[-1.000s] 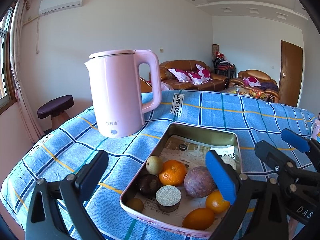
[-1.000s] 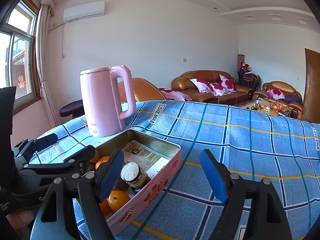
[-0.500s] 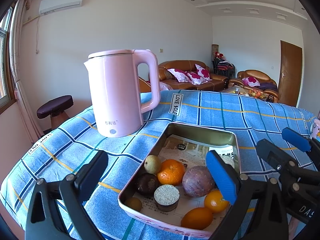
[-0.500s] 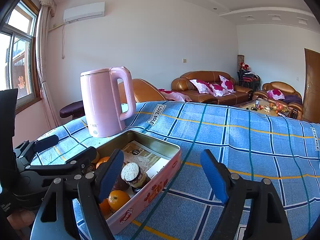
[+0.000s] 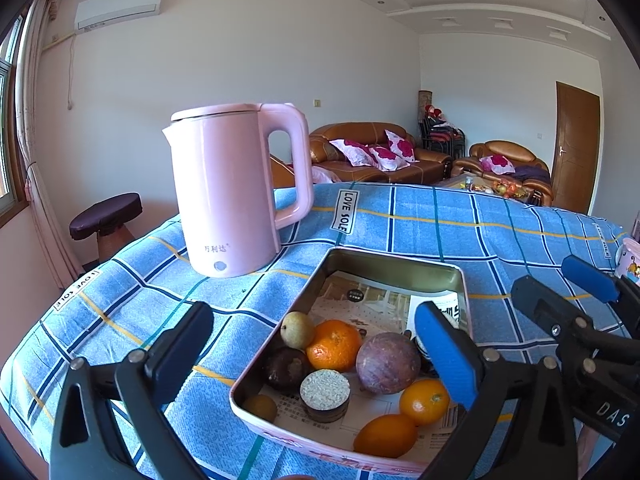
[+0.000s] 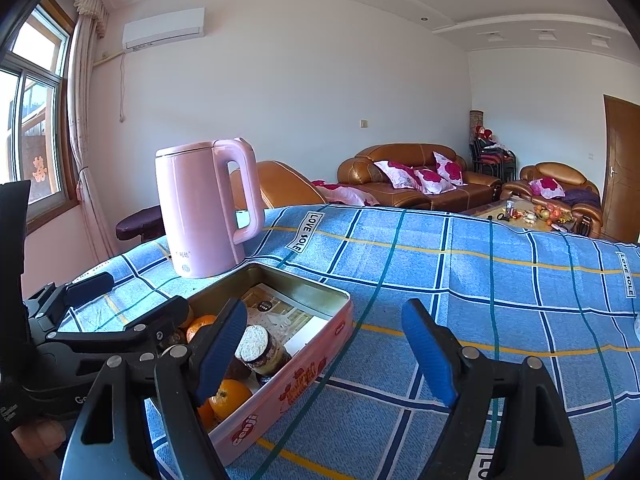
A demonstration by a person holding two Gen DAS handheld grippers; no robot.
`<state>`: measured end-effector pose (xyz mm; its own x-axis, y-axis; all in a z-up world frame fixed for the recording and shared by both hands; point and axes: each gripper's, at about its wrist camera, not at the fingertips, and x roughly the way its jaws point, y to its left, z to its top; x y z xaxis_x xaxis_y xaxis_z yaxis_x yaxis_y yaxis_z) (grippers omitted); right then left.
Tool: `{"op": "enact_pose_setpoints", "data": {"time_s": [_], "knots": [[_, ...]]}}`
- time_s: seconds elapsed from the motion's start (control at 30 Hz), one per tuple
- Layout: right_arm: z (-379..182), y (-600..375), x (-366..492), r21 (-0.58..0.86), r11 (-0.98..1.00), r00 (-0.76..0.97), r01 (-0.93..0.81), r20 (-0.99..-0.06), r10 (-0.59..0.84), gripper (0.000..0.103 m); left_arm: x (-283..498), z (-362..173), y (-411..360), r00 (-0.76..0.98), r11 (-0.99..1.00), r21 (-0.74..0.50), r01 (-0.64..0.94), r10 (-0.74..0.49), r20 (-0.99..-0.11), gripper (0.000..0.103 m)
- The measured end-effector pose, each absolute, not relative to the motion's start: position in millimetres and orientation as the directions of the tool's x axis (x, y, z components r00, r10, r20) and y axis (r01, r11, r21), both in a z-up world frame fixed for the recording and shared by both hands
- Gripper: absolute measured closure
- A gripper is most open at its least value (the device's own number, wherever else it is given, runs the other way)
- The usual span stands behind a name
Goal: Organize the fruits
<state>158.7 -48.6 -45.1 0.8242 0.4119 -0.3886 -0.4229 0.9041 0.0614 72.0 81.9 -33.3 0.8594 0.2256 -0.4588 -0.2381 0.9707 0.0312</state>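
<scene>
A pink tin tray [image 5: 392,258] lined with paper lies on the blue checked cloth. In it are several fruits: an orange [image 5: 334,344], a purple passion fruit [image 5: 387,362], a small pear [image 5: 297,329], a dark fruit [image 5: 286,366] and two more oranges [image 5: 424,400] at the near end. A cork-lidded jar [image 5: 325,394] stands among them. My left gripper [image 5: 312,312] hovers open over the tray's near end, holding nothing. My right gripper [image 6: 324,308] is open and empty over the tray's right rim [image 6: 304,280], where the jar [image 6: 260,348] and an orange [image 6: 230,398] show.
A pink kettle [image 5: 236,192] stands upright on the cloth just behind and left of the tray. A white cup [image 5: 630,256] sits at the far right edge. The cloth falls away at the left, with a dark stool [image 5: 106,216] beyond. Sofas stand far behind.
</scene>
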Motion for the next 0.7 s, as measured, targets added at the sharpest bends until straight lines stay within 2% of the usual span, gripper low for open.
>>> {"op": "enact_pose_setpoints", "data": {"time_s": [0.7], "knots": [[-49.1, -56.3, 156.2, 0.061, 0.912, 0.831, -0.406, -0.391, 0.396, 0.022, 74.0, -34.6, 83.5, 0.843, 0.958, 0.049, -0.281, 0.271, -0.464, 0.000]]}}
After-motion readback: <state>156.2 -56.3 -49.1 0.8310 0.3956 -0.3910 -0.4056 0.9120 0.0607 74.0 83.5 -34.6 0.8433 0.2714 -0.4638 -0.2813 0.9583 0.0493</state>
